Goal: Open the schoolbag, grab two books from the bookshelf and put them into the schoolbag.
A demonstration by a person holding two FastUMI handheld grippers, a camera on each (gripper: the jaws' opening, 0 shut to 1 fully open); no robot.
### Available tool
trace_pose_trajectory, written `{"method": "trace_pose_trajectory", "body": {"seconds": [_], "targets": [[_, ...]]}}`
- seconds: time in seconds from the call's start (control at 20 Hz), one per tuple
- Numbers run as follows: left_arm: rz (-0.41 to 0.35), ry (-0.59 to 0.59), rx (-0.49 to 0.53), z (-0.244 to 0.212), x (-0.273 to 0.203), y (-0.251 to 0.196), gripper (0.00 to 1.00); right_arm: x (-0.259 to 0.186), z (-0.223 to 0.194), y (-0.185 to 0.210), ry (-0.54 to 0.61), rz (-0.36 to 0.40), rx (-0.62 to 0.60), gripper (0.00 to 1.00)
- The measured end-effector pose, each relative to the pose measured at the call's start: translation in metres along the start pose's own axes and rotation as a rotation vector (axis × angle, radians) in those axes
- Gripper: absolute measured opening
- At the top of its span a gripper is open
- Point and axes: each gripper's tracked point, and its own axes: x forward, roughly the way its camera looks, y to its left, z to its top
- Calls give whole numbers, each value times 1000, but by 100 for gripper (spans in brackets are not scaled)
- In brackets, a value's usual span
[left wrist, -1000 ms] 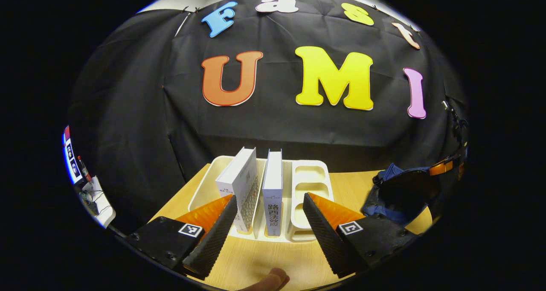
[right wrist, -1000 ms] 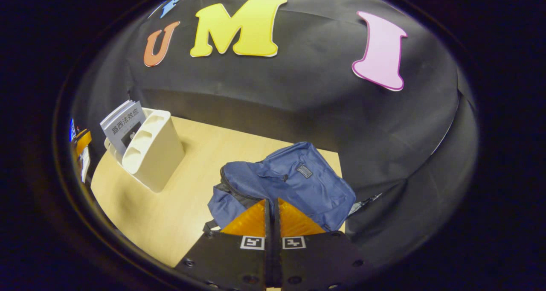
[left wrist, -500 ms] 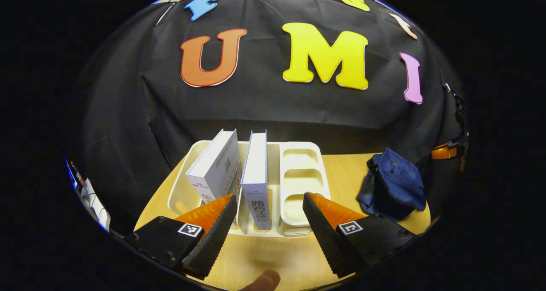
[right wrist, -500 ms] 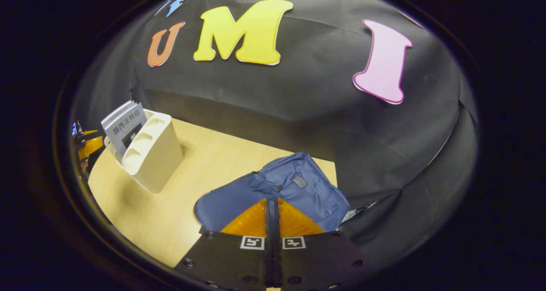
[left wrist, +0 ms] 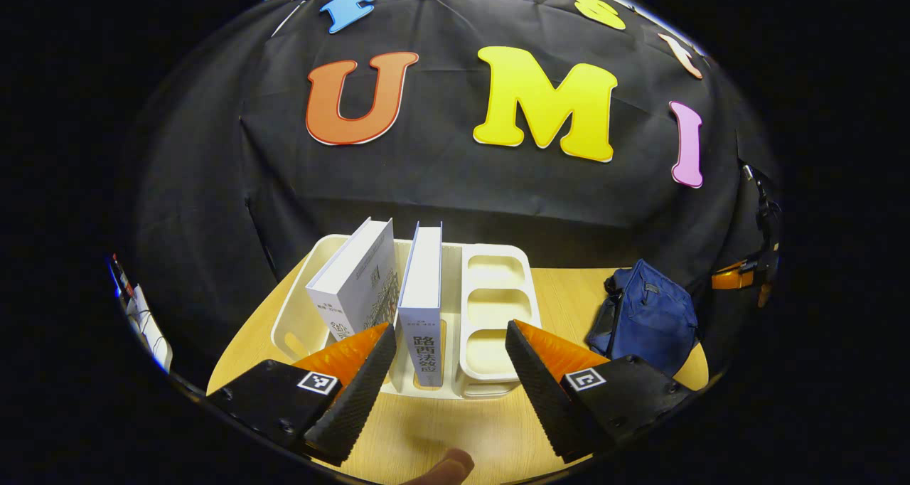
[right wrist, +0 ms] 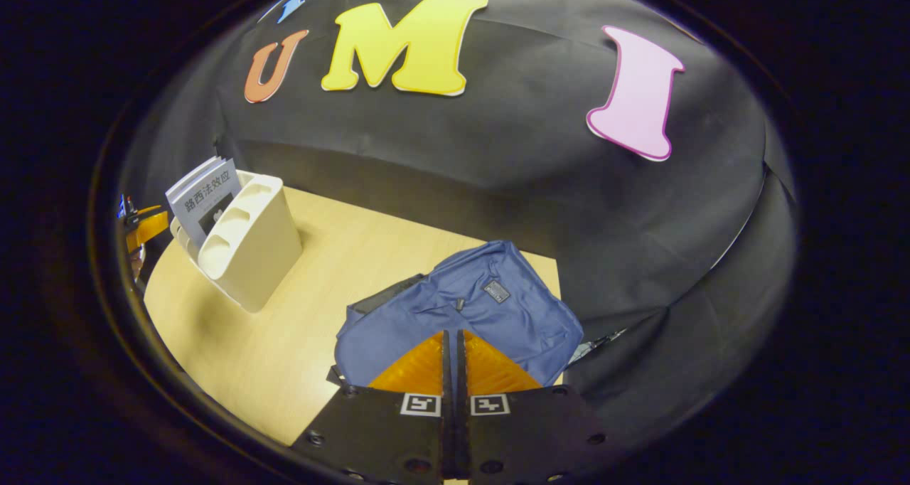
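Left hand-held gripper (left wrist: 448, 343) level, spread before books (left wrist: 421, 293) — right (right wrist: 453, 343) closed.

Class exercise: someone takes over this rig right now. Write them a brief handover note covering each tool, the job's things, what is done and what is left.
Left tool: open, in front of the bookshelf, its fingers either side of the right book; nothing gripped.
Right tool: fingers together over the schoolbag; whether they pinch fabric cannot be told.
Both books, the left book included, stand in the bookshelf on the table.
Done: no book packed; bag's opening unclear.
Left: grip each book, move both into the schoolbag.
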Motion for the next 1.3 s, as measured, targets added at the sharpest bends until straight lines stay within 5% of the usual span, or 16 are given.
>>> {"method": "trace_pose_trajectory", "body": {"seconds": [0.15, 0.45, 0.8, 1.3], "targets": [[10, -19, -4, 3, -4, 3, 100, 16, -29, 16, 46, 16, -28, 1], [19, -40, 21, -5, -28, 4, 99, 49, -106, 58, 168, 43, -99, 99], [25, -32, 7, -16, -31, 4, 99, 66, -140, 104, 240, 108, -182, 99], [12, -3, -9, -34, -22, -2, 100, 107, -158, 101, 353, 8, -322, 99]]}}
